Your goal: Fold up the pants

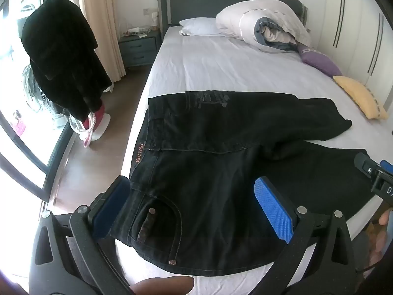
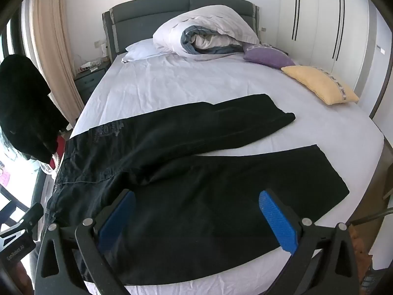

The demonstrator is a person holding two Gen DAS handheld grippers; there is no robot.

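Right now black pants point(image 1: 216, 147) are lying flat on the bed point(image 1: 221, 68), waistband twd the window-side edge, both legs spreading apart twd the far side w/ a strip of white sheet showing btwn them. Left claw point(image 1: 199, 209) is hovering wide over the waist/pocket area, gripping nothing; blue pads point(image 1: 273, 211) are sitting either side of the fabric. Right claw point(image 2: 196, 221) is also gaping wide, hanging above the near leg, holding nothing. Rolled duvet point(image 2: 208, 34), purple cushion point(image 2: 267, 56) and yellow cushion point(image 2: 319, 83) are resting near the headboard.
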